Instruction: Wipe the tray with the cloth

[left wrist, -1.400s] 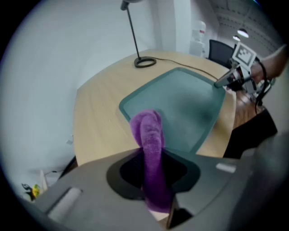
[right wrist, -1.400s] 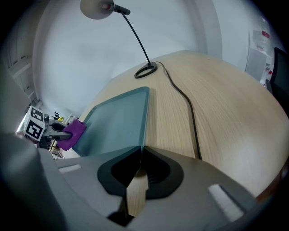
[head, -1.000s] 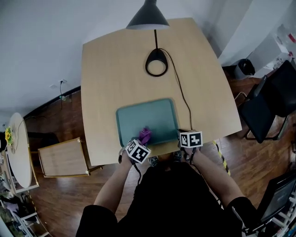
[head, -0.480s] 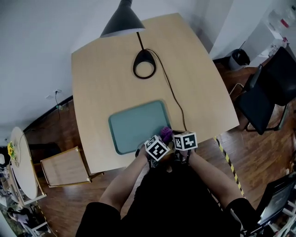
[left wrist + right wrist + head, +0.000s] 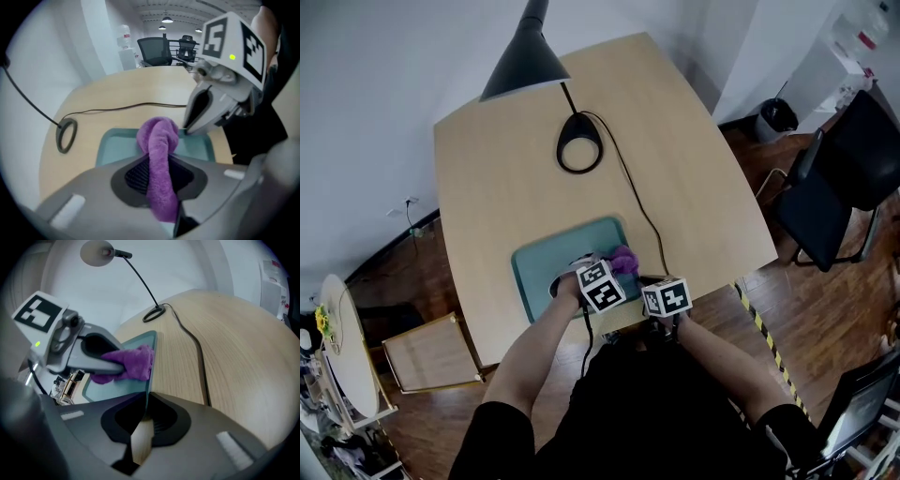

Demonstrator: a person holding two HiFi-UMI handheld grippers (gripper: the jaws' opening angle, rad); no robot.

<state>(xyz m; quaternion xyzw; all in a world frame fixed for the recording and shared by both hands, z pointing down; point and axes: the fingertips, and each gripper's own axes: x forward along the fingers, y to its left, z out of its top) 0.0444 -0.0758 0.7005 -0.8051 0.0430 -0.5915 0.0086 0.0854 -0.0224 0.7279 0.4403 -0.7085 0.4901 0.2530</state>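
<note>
A teal tray (image 5: 546, 272) lies on the wooden table near its front edge. A purple cloth (image 5: 624, 260) rests on the tray's right part, with my left gripper (image 5: 614, 271) shut on it. In the left gripper view the cloth (image 5: 159, 150) hangs bunched between the jaws over the tray (image 5: 115, 145). At the tray's near right corner, my right gripper (image 5: 654, 284) is shut on the rim. The right gripper view shows that rim (image 5: 149, 366) running into my right gripper (image 5: 143, 411), with the cloth (image 5: 131, 363) just beyond.
A desk lamp stands on the table behind the tray, its ring base (image 5: 579, 142) at the back and its cord (image 5: 642, 216) trailing past the tray's right side. Black office chairs (image 5: 839, 178) stand at the right. A low wooden stand (image 5: 427, 352) sits on the floor at the left.
My left gripper has carried the cloth rightward along the tray's near part to its right side. The right gripper has stayed on the near right corner.
</note>
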